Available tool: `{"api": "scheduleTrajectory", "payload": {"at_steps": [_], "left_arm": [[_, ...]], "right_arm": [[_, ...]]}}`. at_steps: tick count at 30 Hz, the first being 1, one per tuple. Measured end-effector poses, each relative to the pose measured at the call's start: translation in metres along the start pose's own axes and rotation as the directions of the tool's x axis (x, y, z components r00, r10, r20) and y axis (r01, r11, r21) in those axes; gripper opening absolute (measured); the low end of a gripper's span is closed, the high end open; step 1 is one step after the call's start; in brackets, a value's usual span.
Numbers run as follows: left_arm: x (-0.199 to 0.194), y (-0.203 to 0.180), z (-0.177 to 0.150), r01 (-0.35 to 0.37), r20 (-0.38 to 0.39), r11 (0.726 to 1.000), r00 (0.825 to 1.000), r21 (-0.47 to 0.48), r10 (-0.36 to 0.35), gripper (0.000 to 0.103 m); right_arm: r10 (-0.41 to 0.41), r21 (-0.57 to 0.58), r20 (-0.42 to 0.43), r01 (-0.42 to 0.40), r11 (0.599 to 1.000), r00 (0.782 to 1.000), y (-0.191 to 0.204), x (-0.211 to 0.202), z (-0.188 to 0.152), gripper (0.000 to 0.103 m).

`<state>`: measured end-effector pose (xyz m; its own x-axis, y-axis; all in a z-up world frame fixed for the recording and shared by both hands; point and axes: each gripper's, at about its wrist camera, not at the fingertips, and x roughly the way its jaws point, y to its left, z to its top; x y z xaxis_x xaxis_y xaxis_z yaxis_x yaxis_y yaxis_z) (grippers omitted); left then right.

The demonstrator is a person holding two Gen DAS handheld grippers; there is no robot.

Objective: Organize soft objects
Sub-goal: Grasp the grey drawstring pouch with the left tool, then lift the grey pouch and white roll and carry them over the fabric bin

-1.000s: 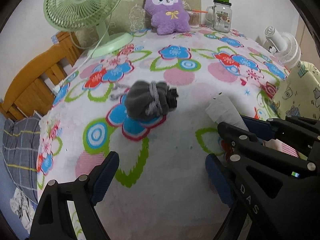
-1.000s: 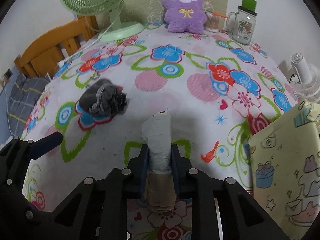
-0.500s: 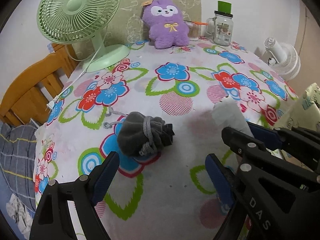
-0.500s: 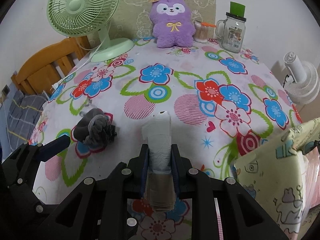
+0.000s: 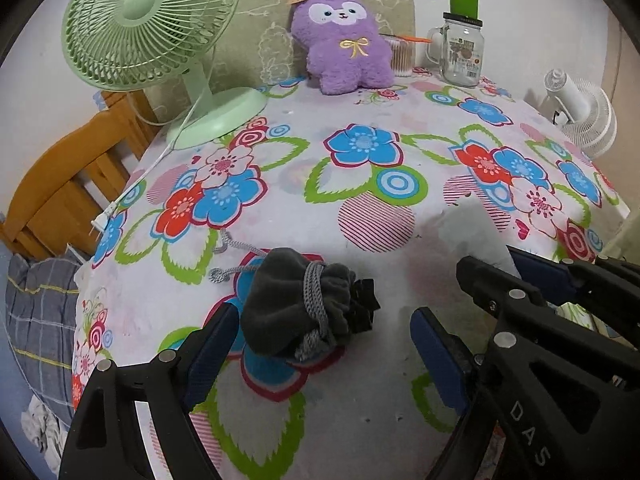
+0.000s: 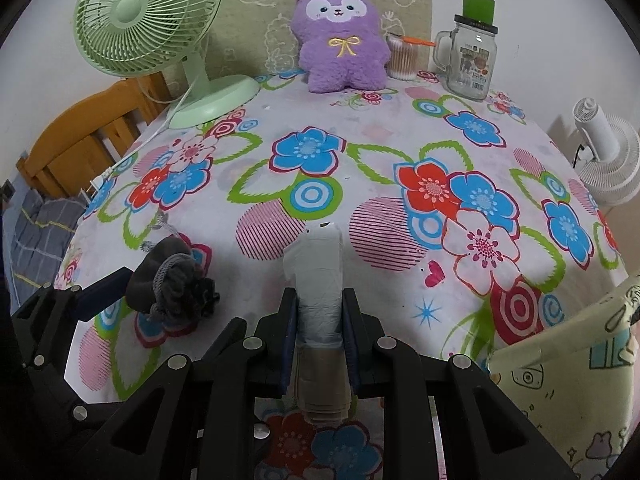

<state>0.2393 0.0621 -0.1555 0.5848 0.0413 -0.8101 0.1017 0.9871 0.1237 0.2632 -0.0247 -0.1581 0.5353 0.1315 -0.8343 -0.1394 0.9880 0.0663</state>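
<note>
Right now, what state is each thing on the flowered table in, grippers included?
Left gripper: open, straddling the pouch, not gripping.
Right gripper: shut on a roll of pale grey plastic bags.
Dark grey drawstring pouch: cinched shut, cord wound round its neck, lying on its side.
Green desk fan: upright, blades still.
Glass mason jar: upright, lid on.
Purple plush toy: sitting upright.
</note>
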Motion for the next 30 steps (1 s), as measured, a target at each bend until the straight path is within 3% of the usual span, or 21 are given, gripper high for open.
{"api": "scheduleTrajectory", "payload": {"at_steps": [6,8,10,30], "left_arm": [[0.010,-0.001,0.003,0.006,-0.006,1.000,1.000,0.005,-0.006,0.083],[0.009,-0.001,0.003,0.014,0.005,1.000,1.000,0.005,-0.014,0.078],[0.008,-0.001,0.003,0.034,0.009,0.999,0.999,0.008,-0.034,0.066],[-0.027,-0.013,-0.016,0.028,0.065,0.999,0.997,-0.024,-0.027,0.062]], "right_arm": [[0.002,0.010,-0.009,-0.002,1.000,1.000,-0.003,0.007,0.001,0.024],[0.004,0.016,-0.006,-0.004,1.000,1.000,-0.004,0.008,0.001,0.024],[0.007,0.017,-0.005,-0.007,1.000,1.000,-0.004,0.008,0.002,0.024],[-0.015,-0.006,0.019,0.015,1.000,1.000,-0.007,-0.024,-0.014,0.024]]}}
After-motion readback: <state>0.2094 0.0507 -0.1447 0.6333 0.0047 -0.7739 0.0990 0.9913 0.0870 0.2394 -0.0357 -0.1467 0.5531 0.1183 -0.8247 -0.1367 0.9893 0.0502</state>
